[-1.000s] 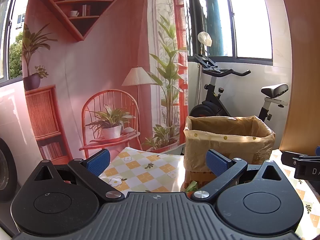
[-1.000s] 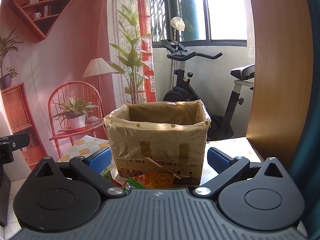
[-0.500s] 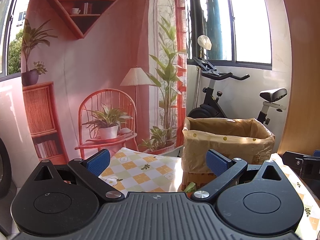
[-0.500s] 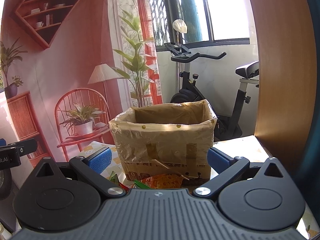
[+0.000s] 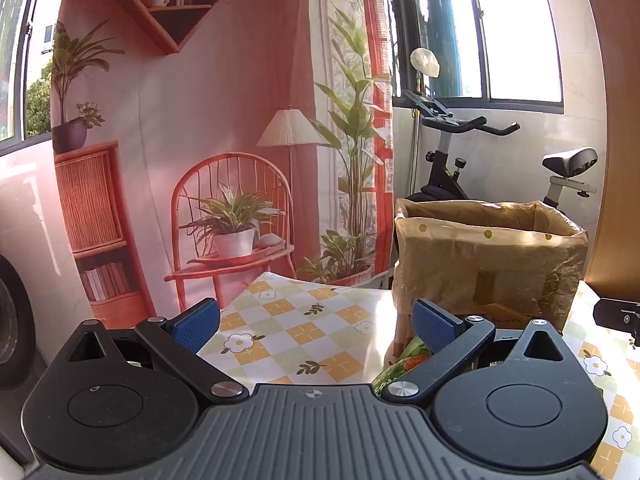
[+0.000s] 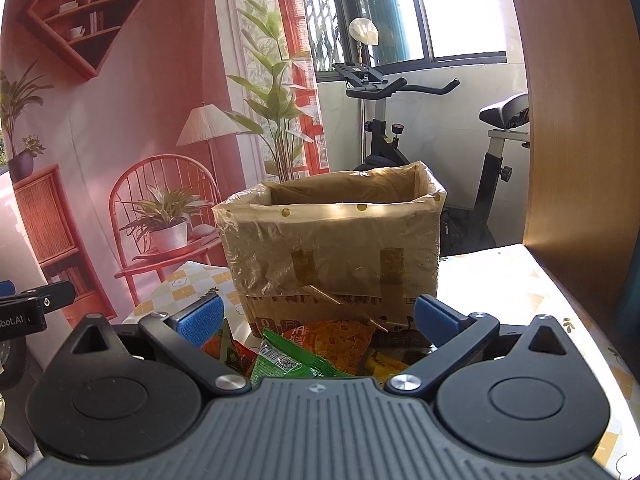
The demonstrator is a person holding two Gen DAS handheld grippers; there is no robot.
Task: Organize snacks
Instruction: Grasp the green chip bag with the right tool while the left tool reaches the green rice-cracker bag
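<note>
A: Which step is in hand, in your opinion?

B: I think it is the very beginning, the approach. The right gripper has its blue pads spread wide and nothing is between them. It hangs over the pile of colourful snack packets at the near side of the table. A green foil packet lies on top, and an orange printed packet is just behind it, touching the foot of the box.

A: And the box?

B: The brown cardboard box lined with a clear dotted plastic bag stands upright just behind the packets, with its mouth open. From here I cannot see if something is inside.

A: What about the left gripper?

B: It is also wide open and empty, above the checked yellow and green flowered tablecloth. The box is to its right, and only a corner of the packets shows at the foot of the box.

A: So what does the next move call for?

B: My judgement: the right gripper must go down, close on one packet by a thin edge, lift it over the rim and release it into the box. The foil is probably slippery and the bag lining is loose, so it could catch.
</note>
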